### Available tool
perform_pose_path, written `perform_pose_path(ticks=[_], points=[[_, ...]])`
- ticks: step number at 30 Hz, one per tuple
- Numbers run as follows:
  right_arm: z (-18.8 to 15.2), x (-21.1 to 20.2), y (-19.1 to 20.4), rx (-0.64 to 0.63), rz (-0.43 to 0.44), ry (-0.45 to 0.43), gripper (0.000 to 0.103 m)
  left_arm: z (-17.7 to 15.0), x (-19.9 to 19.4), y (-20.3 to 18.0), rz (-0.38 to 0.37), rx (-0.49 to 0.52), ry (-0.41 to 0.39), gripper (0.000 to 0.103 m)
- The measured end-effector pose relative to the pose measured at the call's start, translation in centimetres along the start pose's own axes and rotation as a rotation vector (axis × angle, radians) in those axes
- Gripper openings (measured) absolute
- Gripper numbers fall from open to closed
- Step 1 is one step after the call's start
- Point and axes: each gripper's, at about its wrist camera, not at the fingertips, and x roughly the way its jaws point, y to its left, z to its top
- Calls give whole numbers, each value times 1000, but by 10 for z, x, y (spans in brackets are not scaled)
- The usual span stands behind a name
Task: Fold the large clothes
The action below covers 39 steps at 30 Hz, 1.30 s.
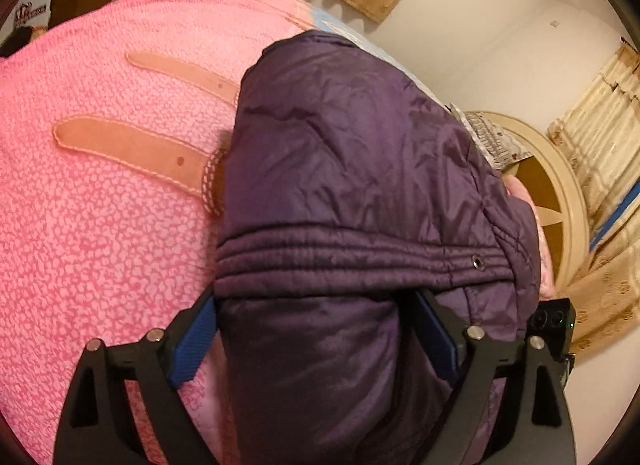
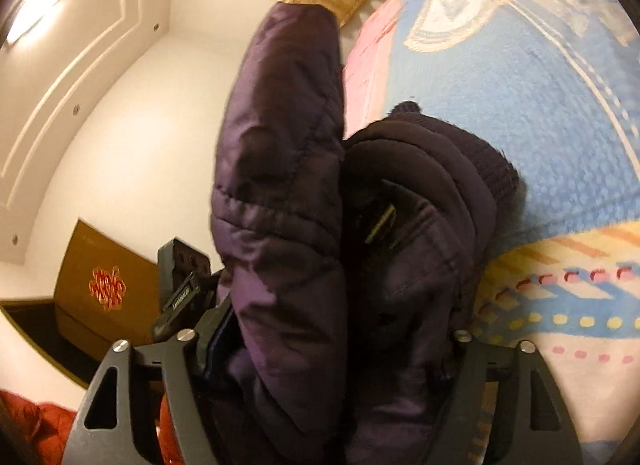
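Purple jacket bunched between both fingers, gripped; left view alone shows pink blanket

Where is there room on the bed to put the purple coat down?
There is bare pink blanket left of the purple coat, below the two tan straps. In the right wrist view, open blue blanket lies right of the coat's knit cuff. It is crowded in the middle, where the left gripper and right gripper hold bunched coat.

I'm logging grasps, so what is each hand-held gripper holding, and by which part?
Both hold the purple padded jacket: left hand-held gripper near a stitched band, right hand-held gripper on bunched folds.
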Motion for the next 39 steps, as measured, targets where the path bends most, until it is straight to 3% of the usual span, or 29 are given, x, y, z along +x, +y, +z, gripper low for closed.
perform_pose_path(ticks=[3, 7, 10, 14, 24, 31, 39], points=[[-8, 6, -12, 65, 33, -35, 79, 1, 4, -11, 34, 27, -29, 91], [-30, 7, -7, 59, 23, -60, 76, 1, 6, -12, 31, 25, -51, 86], [-30, 9, 10, 25, -7, -61, 68, -2, -2, -8, 15, 35, -61, 80], [-27, 8, 44, -32, -38, -61, 65, -7, -17, 2, 8, 37, -70, 76], [-37, 24, 106, -112, 46, -22, 64, -15, -52, 29, -27, -22, -97, 76], [-32, 75, 149, -207, 93, 73, 64, -18, -78, 60, -36, -117, -153, 76], [-37, 159, 196, -328, 202, 200, 64, -10, -119, 86, 28, -193, -287, 76]])
